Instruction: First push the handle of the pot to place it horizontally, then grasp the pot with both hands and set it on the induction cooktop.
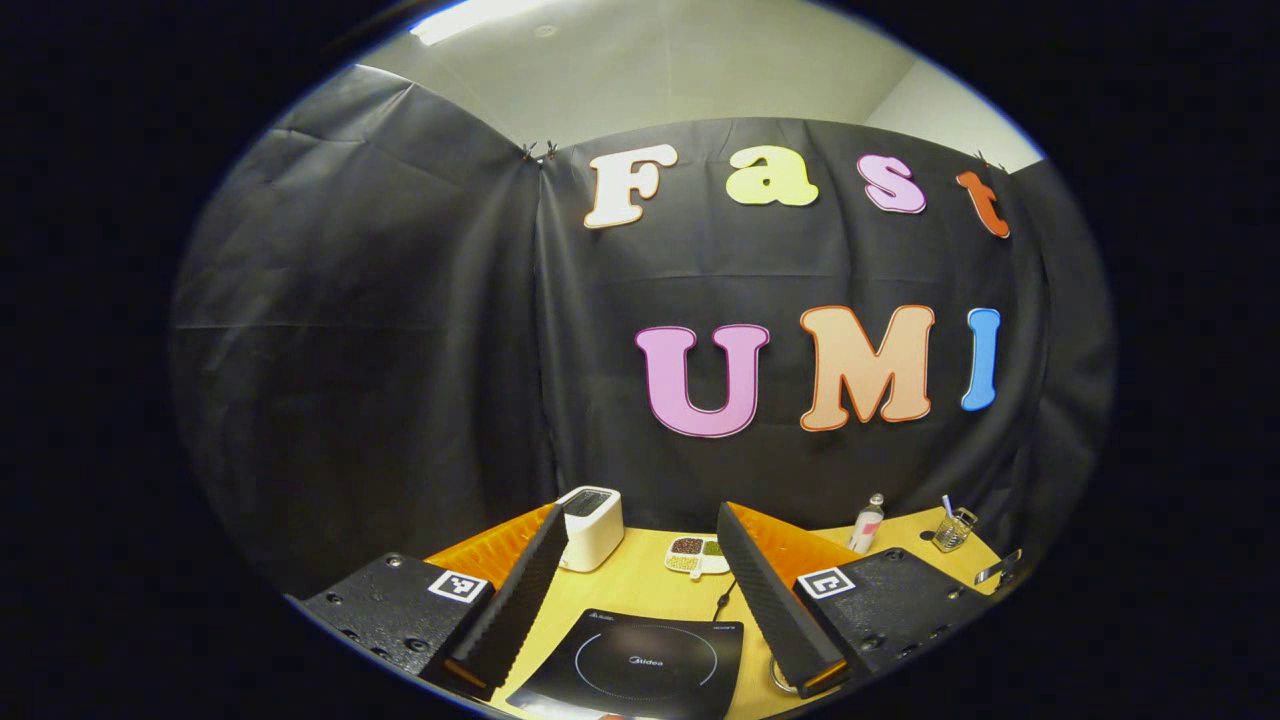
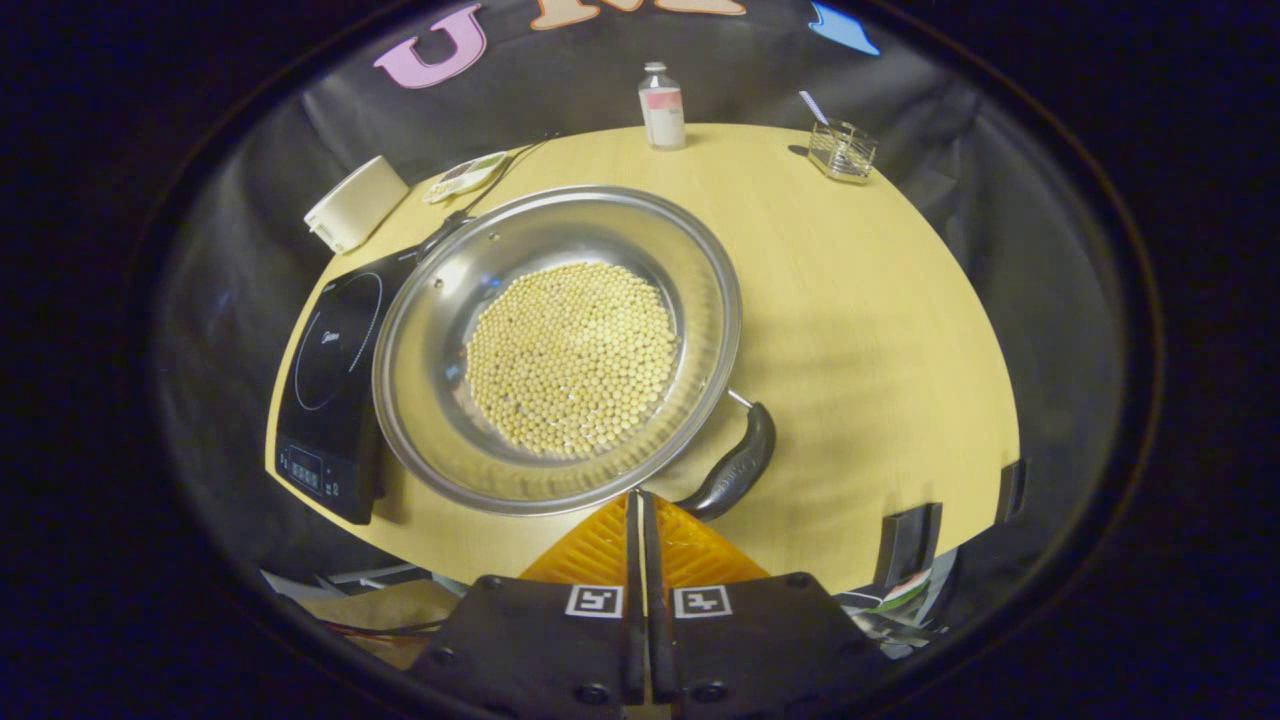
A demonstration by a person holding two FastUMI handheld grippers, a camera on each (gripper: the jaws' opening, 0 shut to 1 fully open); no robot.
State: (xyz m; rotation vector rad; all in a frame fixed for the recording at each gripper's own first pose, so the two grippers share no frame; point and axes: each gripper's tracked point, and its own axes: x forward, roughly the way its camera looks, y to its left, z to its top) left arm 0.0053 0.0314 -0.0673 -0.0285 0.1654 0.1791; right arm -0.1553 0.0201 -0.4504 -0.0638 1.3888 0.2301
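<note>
Beside the Midea-branded induction cooktop (image 2: 335, 385), bean-filled pot (image 2: 557, 347), handle (image 2: 737, 467) angled.

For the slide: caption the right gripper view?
Shut right gripper beside the handle of a bean-filled pot next to the cooktop.

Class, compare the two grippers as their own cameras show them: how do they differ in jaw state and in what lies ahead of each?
The left gripper has its jaws spread wide; the right gripper has its jaws closed together on nothing. The left gripper looks level across the induction cooktop at the toaster; the right gripper looks down on the pot of beans, beside its handle. Both carry square markers.
</note>
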